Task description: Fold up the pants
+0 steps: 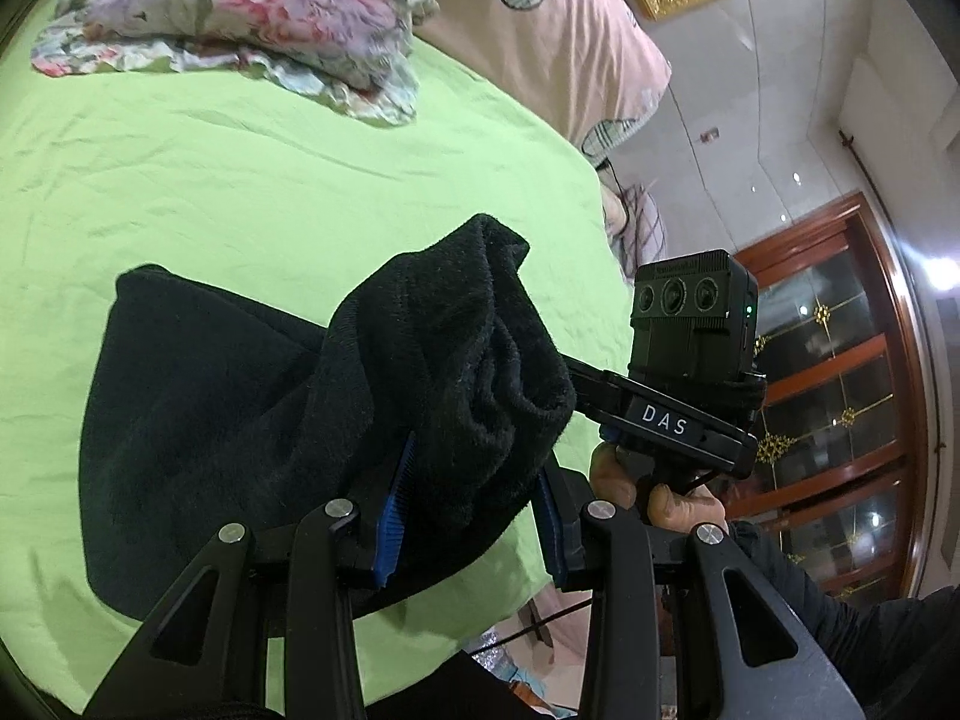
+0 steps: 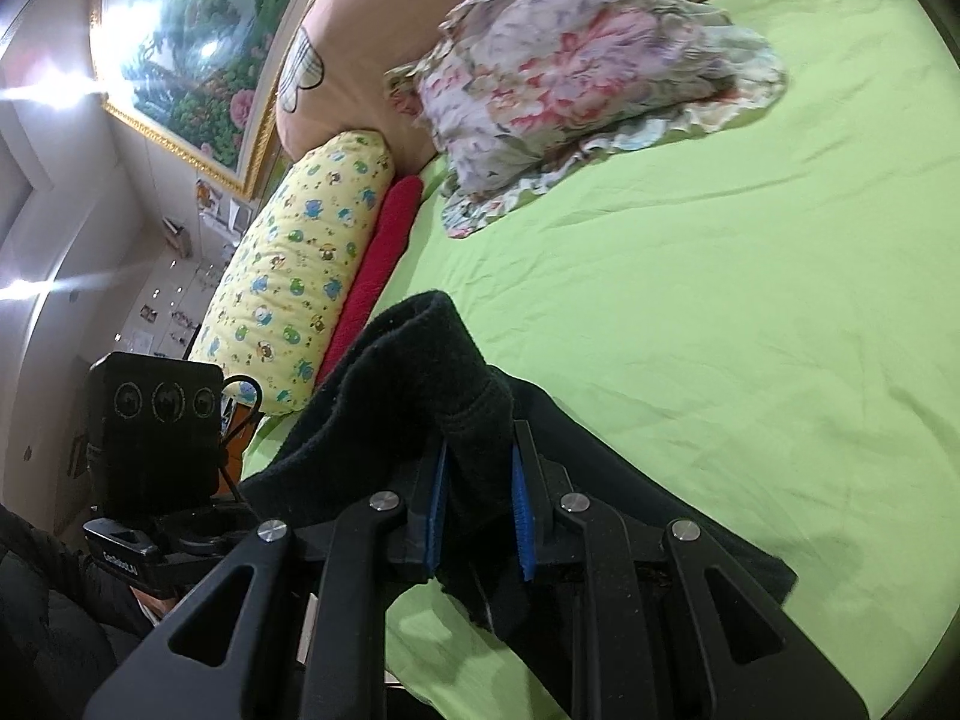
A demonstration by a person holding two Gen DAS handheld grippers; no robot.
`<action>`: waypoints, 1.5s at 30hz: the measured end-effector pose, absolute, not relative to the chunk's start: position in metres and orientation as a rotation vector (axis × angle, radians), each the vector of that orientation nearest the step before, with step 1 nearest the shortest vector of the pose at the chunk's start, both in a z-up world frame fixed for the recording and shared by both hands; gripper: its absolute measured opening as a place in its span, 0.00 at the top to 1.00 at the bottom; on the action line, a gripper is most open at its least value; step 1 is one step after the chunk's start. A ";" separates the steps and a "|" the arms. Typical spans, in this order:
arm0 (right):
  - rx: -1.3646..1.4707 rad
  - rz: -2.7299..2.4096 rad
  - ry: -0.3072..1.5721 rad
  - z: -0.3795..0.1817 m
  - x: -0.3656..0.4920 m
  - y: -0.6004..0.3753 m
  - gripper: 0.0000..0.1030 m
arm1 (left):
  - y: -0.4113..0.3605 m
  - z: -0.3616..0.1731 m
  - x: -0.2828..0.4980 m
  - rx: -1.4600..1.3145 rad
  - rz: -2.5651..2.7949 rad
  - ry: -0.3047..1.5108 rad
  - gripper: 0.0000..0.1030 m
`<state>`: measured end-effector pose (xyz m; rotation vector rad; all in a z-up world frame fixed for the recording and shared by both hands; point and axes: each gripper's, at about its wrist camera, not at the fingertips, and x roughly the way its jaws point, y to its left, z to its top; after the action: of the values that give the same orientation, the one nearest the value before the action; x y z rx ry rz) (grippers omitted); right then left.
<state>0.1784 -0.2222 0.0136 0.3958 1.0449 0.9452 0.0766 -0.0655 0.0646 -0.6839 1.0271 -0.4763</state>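
Note:
Black fleece pants (image 1: 252, 408) lie bunched on the green bed sheet (image 1: 270, 180). My left gripper (image 1: 468, 516) is shut on a thick fold of the pants, its blue pads pressing the cloth from both sides. My right gripper (image 2: 480, 516) is shut on another bunched edge of the pants (image 2: 420, 396), the fabric rising in a hump between its fingers. In the left wrist view the right gripper's body (image 1: 678, 396) shows just right of the cloth, held by a hand (image 1: 648, 486). The left gripper's body (image 2: 150, 438) shows at the left of the right wrist view.
A floral quilt (image 1: 252, 18) lies heaped at the far side of the bed, against a pink headboard pillow (image 1: 552, 30). A yellow patterned bolster (image 2: 300, 276) and a red cloth (image 2: 384, 252) line the bed's left edge. A wooden cabinet (image 1: 840, 390) stands beyond the bed.

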 end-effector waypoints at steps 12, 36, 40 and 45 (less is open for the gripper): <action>0.398 0.881 1.078 -0.007 0.170 -0.251 0.80 | -0.099 0.046 0.087 -0.589 -0.518 1.111 0.64; 0.479 0.545 1.100 -0.026 0.146 -0.333 0.75 | -0.135 0.021 0.097 -0.522 -0.631 1.229 0.34; 0.531 0.495 1.073 -0.019 0.133 -0.345 0.51 | -0.131 0.026 0.097 -0.527 -0.630 1.225 0.31; 0.545 0.473 1.061 -0.011 0.119 -0.339 0.51 | -0.118 0.031 0.097 -0.560 -0.595 1.207 0.29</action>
<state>0.1190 -0.3392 -0.0111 0.5454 1.0606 0.4727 0.0971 -0.1178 0.0309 -0.5597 1.2073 -0.5945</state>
